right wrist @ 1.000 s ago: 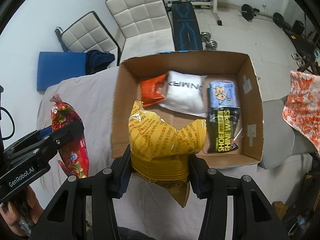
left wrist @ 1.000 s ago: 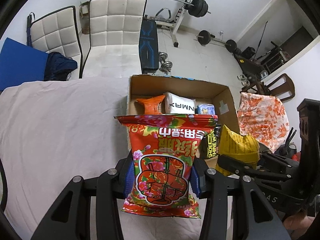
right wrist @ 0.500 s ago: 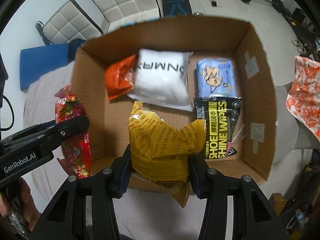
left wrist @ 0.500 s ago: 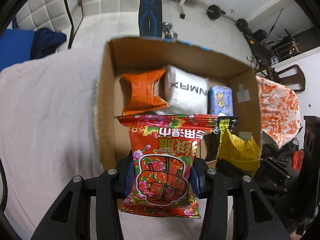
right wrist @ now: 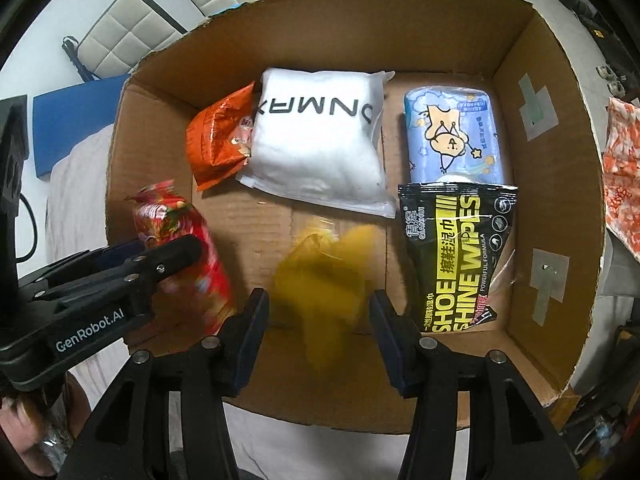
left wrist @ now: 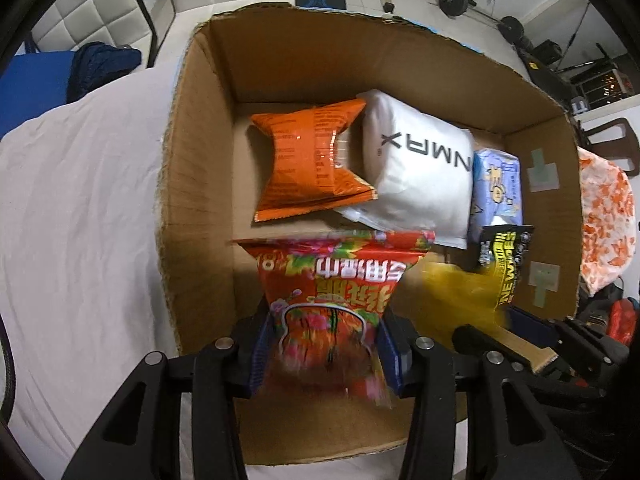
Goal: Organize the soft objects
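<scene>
The left gripper [left wrist: 326,344] is clamping one red flowered snack bag [left wrist: 332,292] between its two blue-padded fingers [left wrist: 260,354], and is holding it just inside the near left part of the cardboard box [left wrist: 200,184]; the lower half of the bag is smeared with blur. From the right wrist view the same bag [right wrist: 180,240] is standing tilted against the left gripper [right wrist: 120,276], close to the box's left wall.

The right gripper [right wrist: 320,320] is standing with its jaws spread wider than the one yellow bag [right wrist: 324,276] between them — the bag is a blurred shape over the box floor, touching neither finger as far as can be seen, so the grip is released. In the left wrist view that yellow bag [left wrist: 460,300] is showing just right of the red one.

Further out, four more packs are lying on the bottom of the cardboard box [right wrist: 540,128]:
- one orange snack bag [right wrist: 220,136] at the far left, touching the white one
- one white pillow pack [right wrist: 320,148] in the far middle
- one pale blue tissue pack [right wrist: 452,132] at the far right
- one black-and-yellow shoe wipes pouch [right wrist: 460,260], overlapping the near end of the blue pack

That is making six soft packs in all — four lying, one held, one loose. The box is sitting on a pale sheet [left wrist: 80,220]. Two white padded chairs [right wrist: 120,32] are standing behind it.
</scene>
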Demonstrator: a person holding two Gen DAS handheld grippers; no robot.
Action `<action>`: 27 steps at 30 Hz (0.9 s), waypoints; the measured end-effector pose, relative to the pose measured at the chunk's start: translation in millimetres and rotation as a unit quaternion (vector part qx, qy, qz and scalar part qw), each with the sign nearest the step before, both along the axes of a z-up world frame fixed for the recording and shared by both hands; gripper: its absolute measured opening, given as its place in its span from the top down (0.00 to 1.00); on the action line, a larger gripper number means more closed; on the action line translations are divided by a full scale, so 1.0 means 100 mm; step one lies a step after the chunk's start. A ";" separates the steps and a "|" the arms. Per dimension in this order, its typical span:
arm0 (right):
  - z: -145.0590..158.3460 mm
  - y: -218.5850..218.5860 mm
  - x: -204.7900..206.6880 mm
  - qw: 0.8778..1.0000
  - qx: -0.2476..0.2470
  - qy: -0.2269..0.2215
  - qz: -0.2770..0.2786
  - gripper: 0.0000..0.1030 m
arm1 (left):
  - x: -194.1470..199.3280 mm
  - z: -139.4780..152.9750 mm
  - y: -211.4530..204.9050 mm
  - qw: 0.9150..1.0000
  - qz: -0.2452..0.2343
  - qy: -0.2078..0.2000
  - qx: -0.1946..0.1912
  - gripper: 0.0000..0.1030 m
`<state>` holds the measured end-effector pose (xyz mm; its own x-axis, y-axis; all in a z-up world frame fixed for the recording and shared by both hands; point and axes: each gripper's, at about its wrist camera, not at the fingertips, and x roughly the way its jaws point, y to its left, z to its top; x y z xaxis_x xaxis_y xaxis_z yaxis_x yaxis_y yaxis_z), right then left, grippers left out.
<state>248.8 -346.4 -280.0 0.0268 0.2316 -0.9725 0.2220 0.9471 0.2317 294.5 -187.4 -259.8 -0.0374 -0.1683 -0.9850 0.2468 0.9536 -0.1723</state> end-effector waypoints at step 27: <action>0.93 -0.26 -0.60 0.990 -0.112 -0.088 0.002 0.00 | -0.54 1.06 0.00 0.989 0.010 -0.144 0.011 0.05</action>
